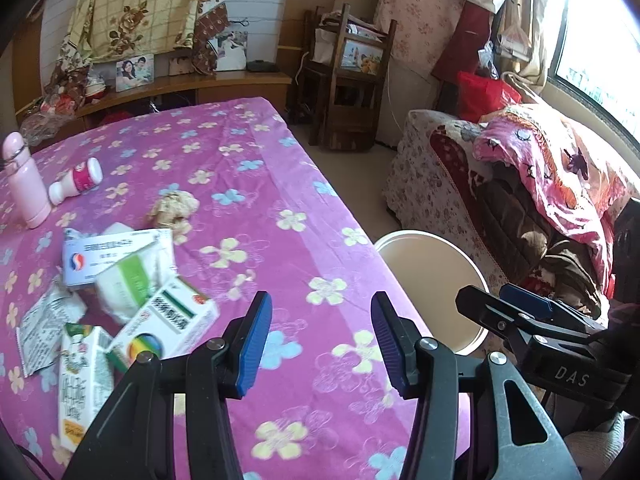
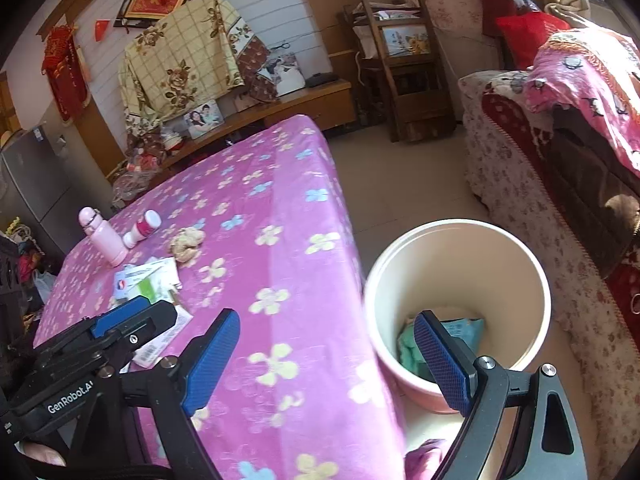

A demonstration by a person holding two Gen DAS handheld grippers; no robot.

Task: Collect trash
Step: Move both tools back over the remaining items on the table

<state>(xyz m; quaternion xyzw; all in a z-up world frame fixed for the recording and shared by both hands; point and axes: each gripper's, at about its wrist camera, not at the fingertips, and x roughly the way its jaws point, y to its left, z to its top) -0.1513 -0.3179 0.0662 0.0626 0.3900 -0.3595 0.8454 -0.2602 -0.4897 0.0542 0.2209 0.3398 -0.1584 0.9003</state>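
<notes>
The trash is lying in a loose heap at the lower left of the left wrist view: a white and blue medicine box (image 1: 116,258), a white box with a green stripe and a rainbow disc (image 1: 168,320), a drink carton (image 1: 82,380), a torn printed wrapper (image 1: 46,320) and a white and green soft packet (image 1: 128,284), all touching or overlapping on the pink flowered tablecloth (image 1: 280,184). A crumpled beige paper ball (image 1: 174,208) is sitting just beyond the heap, toward the middle of the cloth. At the far left a pale pink flask (image 1: 24,184) is standing upright, and a small white and pink bottle (image 1: 78,180) is lying on its side beside it. In the right wrist view the cream bin (image 2: 520,264) is standing on the floor just beside the table's edge, at centre right, with teal and blue scraps (image 2: 464,330) lying at its bottom. The left gripper (image 1: 322,344) is hanging over bare cloth with its blue pads partly apart and nothing between them. The right gripper (image 2: 328,364) is spreading its pads wide, empty, one over the cloth and the other over the bin's mouth. A sofa draped in a pink blanket (image 2: 584,76) is filling the right side.
</notes>
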